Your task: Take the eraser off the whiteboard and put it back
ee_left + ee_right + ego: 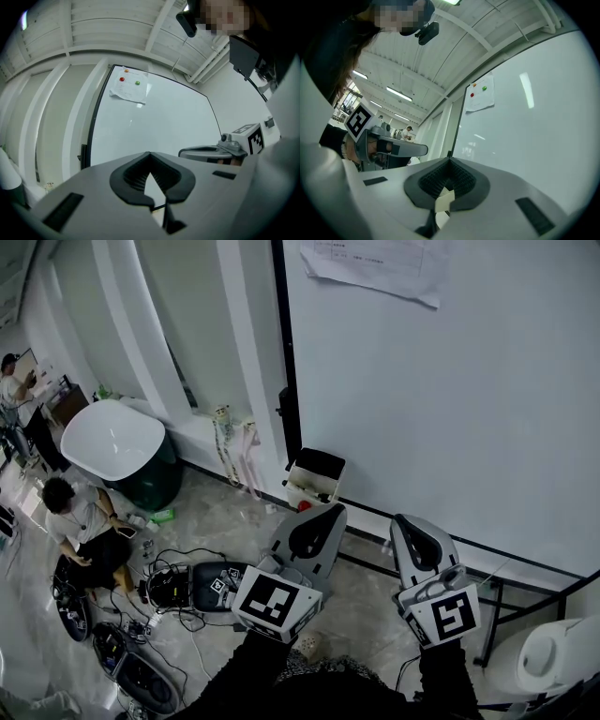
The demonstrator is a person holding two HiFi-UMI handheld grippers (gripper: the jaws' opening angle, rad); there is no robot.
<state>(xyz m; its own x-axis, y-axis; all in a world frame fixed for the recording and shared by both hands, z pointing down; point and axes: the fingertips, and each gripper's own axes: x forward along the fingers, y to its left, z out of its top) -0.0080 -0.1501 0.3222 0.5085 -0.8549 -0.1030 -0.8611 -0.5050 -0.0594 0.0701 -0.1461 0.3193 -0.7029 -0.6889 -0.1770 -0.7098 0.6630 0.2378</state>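
The whiteboard fills the right of the head view, with a paper sheet at its top. I cannot make out an eraser on its face. A white box with a black top hangs at its lower left corner. Both grippers are held side by side just in front of the board's lower part. My left gripper has its jaws together, with nothing in them. My right gripper is shut too. A small pale piece shows low between its jaws, and I cannot tell what it is.
The board's black stand runs along the floor below the grippers. To the left are a white round tub, cables and cases, and a person sitting on the floor. A white round object is at the lower right.
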